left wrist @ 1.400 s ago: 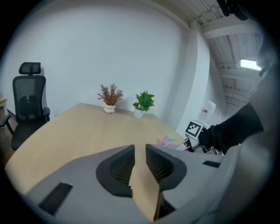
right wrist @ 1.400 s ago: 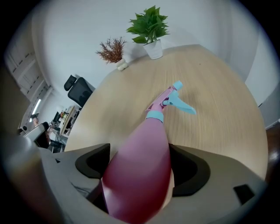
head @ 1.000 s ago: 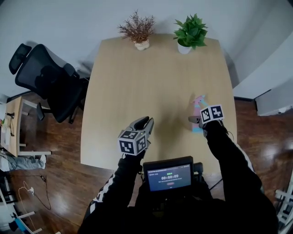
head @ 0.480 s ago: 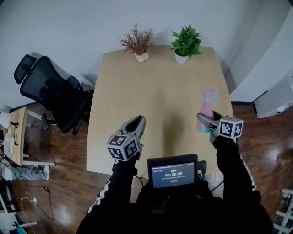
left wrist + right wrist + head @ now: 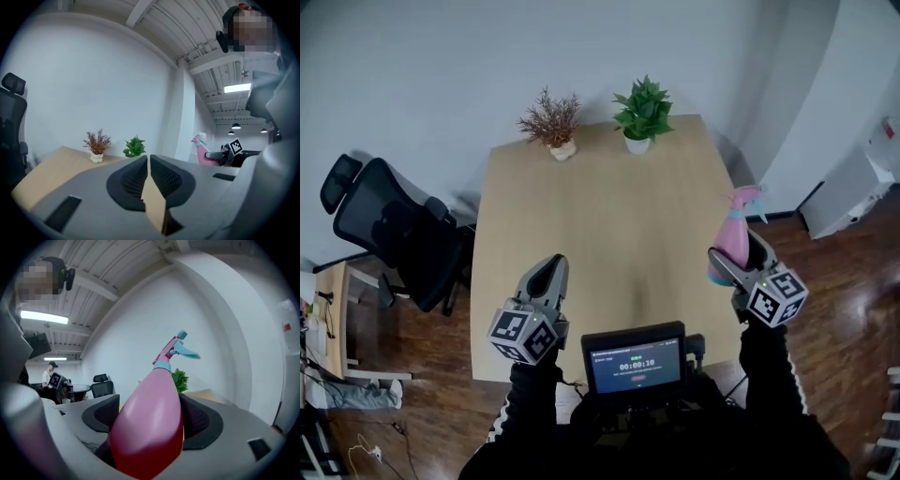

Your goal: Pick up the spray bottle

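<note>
Two pairs of tongs are held at the near end of the surface (image 5: 600,216), and only one is at work. Off the left edge of the surface an office chair (image 5: 394,234) is parked, well apart from anything in play. At the surface's near left corner the left tongs (image 5: 549,266) are clenched on nothing, the pads (image 5: 136,178) being pressed together in the left gripper view. They are best left idle there, away from the load. At the far end of the surface a dried plant (image 5: 550,120) and a green plant (image 5: 642,111) are stood side by side, and neither need be approached. At the right edge of the surface the spray bottle (image 5: 733,234) is grasped by the right tongs (image 5: 739,259). Its pink belly is clamped between the two ribbed pads, with the teal trigger head tilted up and away. The bottle is judged to be lifted clear of the surface already, so the step in hand is taken to be the lift itself. It is done well if the squeeze is held firm on the wide, smooth body, where slipping is to be feared. The bottle should also be raised steadily and brought upright, and the trigger left untouched.
</note>
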Demonstrator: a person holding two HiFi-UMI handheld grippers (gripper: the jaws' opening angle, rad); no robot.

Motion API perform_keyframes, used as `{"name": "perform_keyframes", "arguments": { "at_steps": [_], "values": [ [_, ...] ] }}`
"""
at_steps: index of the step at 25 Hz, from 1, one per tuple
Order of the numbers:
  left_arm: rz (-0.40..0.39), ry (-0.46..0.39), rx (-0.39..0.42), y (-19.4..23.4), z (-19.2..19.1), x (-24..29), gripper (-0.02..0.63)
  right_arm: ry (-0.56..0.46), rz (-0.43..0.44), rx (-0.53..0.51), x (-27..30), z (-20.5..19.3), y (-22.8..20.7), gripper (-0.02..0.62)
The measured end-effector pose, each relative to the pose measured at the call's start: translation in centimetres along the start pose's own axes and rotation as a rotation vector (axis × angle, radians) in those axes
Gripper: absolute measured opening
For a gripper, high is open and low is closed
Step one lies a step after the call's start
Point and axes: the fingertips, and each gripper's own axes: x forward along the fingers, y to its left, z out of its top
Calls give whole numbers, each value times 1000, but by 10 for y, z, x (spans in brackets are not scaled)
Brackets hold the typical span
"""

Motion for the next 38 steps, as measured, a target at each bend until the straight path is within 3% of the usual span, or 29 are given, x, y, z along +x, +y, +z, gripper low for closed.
{"name": "perform_keyframes", "arguments": {
  "at_steps": [7,13,26,38],
  "values": [
    [-19,-16,28,-23,-2,16,0,-107,24,-201,-33,27,9,385],
    [-17,-38,48,-30,5,18,0,-105,34,-310,-31,30,6,385],
    [44,-77,53,-30,5,5,0,-121,62,-328,-23,30,12,387],
    [33,-117,95,-31,24,13,0,-115,55,-307,-20,33,11,387]
  ]
}}
